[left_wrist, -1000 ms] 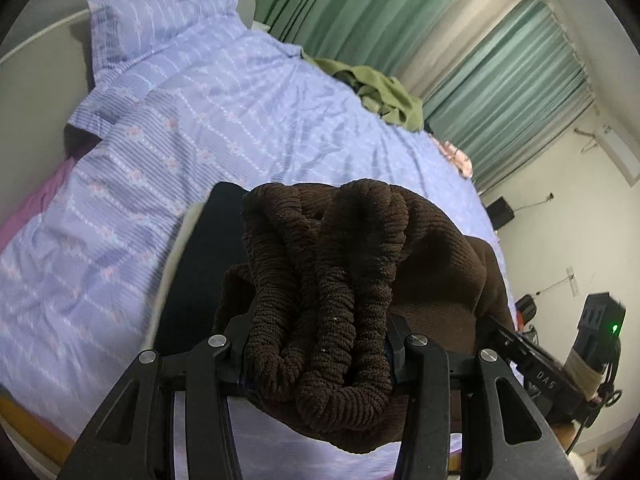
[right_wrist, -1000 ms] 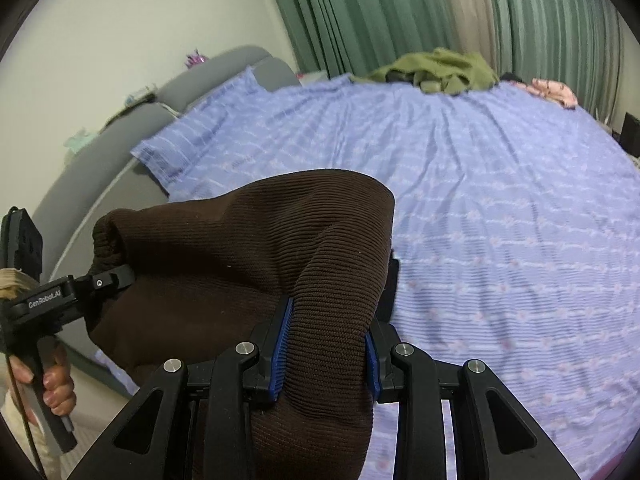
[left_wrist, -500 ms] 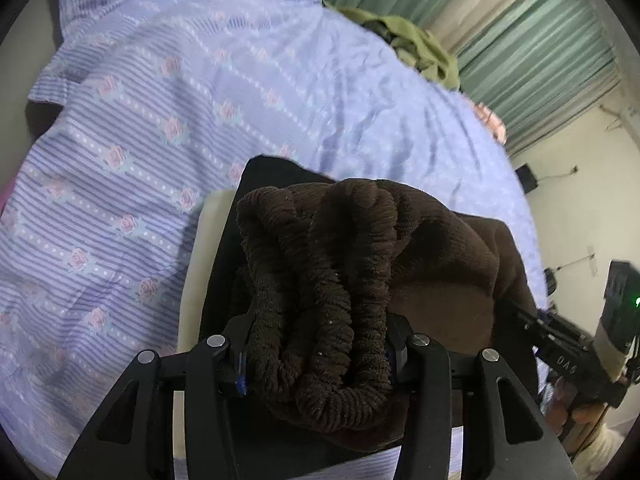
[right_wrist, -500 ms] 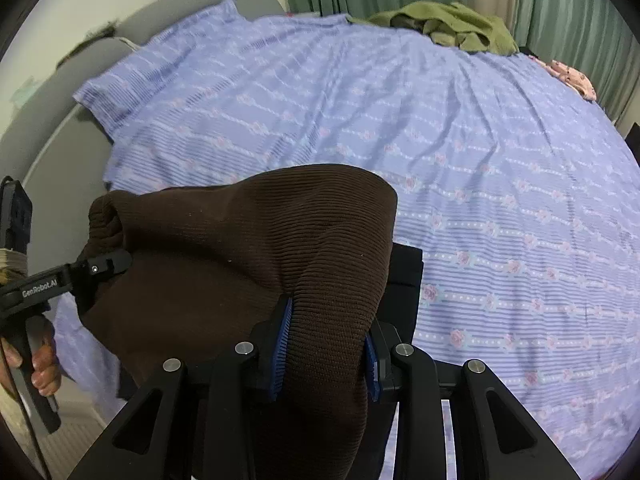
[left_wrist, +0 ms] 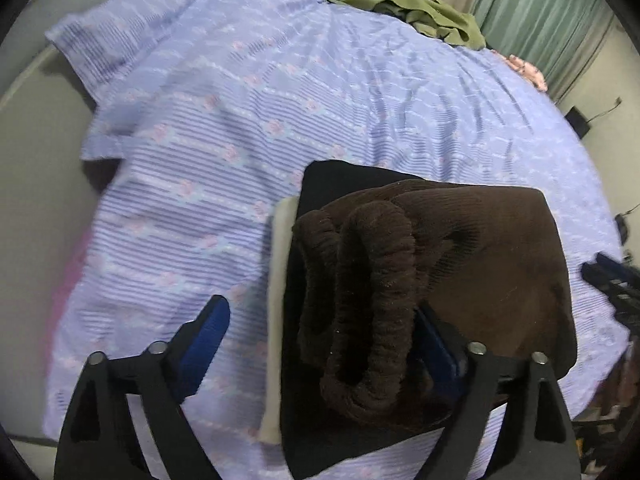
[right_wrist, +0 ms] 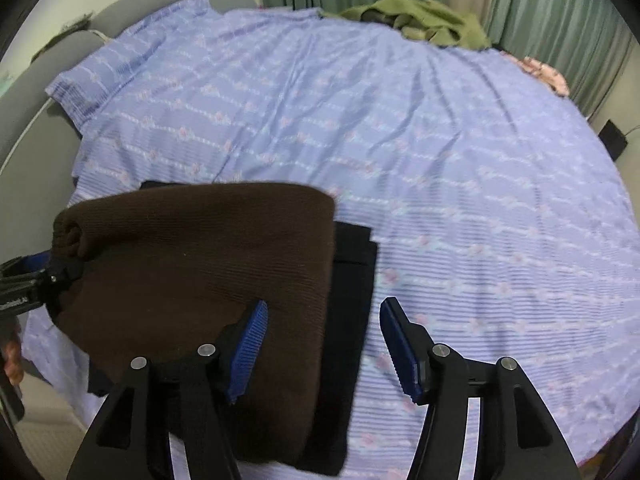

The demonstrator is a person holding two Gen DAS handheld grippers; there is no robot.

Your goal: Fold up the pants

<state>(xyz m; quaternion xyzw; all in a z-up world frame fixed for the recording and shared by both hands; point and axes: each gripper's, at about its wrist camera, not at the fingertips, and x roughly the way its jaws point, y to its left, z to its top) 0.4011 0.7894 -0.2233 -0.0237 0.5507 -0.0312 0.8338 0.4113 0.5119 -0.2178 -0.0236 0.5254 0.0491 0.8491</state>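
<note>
Both your left gripper [left_wrist: 320, 344] and right gripper [right_wrist: 324, 344] have jaws opening off the brown pants [right_wrist: 192, 272], soft, thick knit folded on the bed [right_wrist: 440, 160] at six o'clock; regrip the bulky waistband roll.

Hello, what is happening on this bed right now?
A person holds a two-finger gripper in each hand and is folding brown knitted pants. The folded pants lie on a stack of black folded clothes on the lilac striped bedsheet. Both the left gripper and the right gripper are opening their jaws; the pants are between the fingers but no longer pinched. An olive green garment lies at the far edge.
</note>
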